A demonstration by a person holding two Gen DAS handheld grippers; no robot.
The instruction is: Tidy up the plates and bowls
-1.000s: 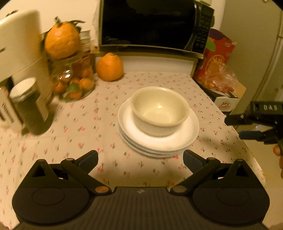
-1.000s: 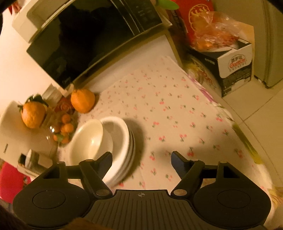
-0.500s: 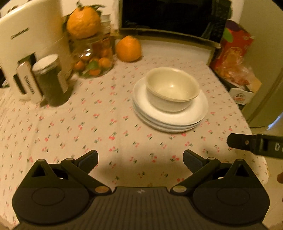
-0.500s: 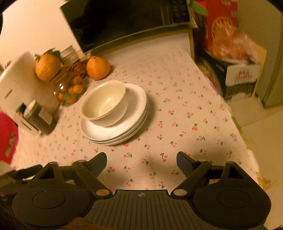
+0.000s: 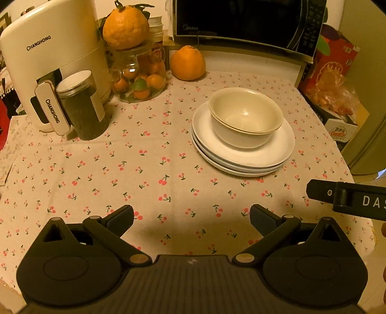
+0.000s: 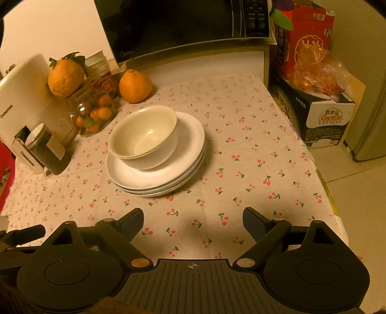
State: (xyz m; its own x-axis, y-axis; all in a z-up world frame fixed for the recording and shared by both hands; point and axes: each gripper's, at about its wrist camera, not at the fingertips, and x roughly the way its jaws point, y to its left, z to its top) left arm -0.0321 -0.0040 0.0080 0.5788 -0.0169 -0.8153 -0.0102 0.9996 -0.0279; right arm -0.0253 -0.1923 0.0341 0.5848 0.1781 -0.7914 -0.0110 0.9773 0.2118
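Toward the table's (image 5: 149, 174) back right corner, the bowls (image 5: 244, 117), two nested, sit on the stack of plates (image 5: 243, 154), slightly off-centre. Both claws hover over the front edge, well apart from the stack: the left gripper (image 5: 191, 218) released, fingers spread and holding nothing, and the right gripper (image 6: 193, 222) likewise wide and unloaded

1. Warm yellowish light fell over the tabletop covered in a cherry-print cloth (image 5: 149, 169).
2. A black glass-fronted microwave (image 5: 241, 21) stood at its far edge, against a plain pale wall (image 6: 53, 29).
3. Pale floor tiles (image 6: 357, 193) lay beside a grey metal cabinet (image 6: 376, 116).
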